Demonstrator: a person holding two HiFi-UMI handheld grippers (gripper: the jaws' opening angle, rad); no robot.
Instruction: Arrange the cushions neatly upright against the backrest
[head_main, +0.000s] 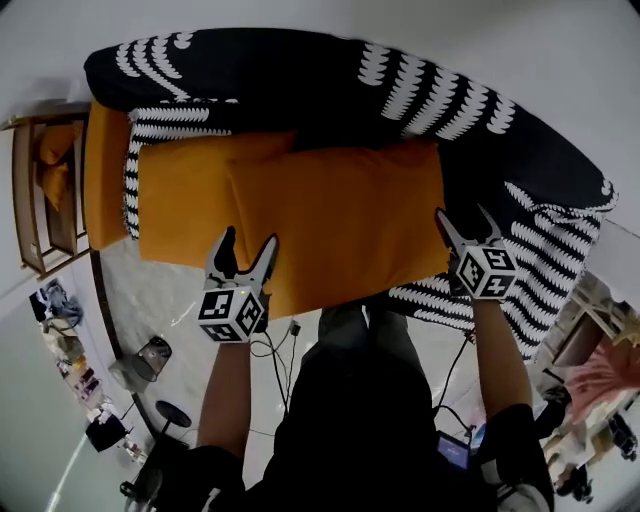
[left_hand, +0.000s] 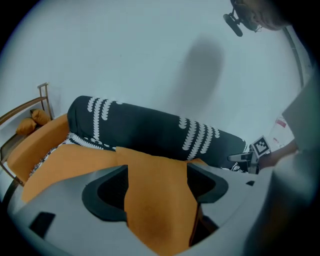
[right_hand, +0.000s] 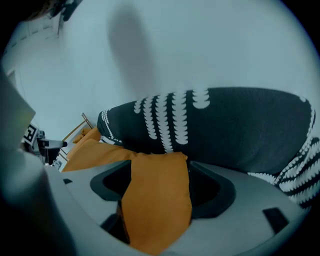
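Observation:
A large orange cushion (head_main: 340, 215) lies flat on the sofa seat, overlapping a second orange cushion (head_main: 180, 200) to its left. Behind them runs the black backrest (head_main: 300, 80) with white patterning. My left gripper (head_main: 247, 248) is at the big cushion's front left corner. My right gripper (head_main: 463, 222) is at its right edge. In the left gripper view the cushion (left_hand: 155, 200) fills the gap of the gripper (left_hand: 155, 172). The right gripper view shows the cushion (right_hand: 157, 200) likewise inside the gripper (right_hand: 160, 167). Both pairs of jaws stand wide, not visibly squeezing the fabric.
An orange armrest pad (head_main: 105, 170) ends the sofa on the left, with a wooden rack (head_main: 40, 190) beyond it. Striped black-and-white cover (head_main: 545, 260) drapes the right end. Cables (head_main: 275, 350) and small objects (head_main: 140, 365) lie on the floor in front.

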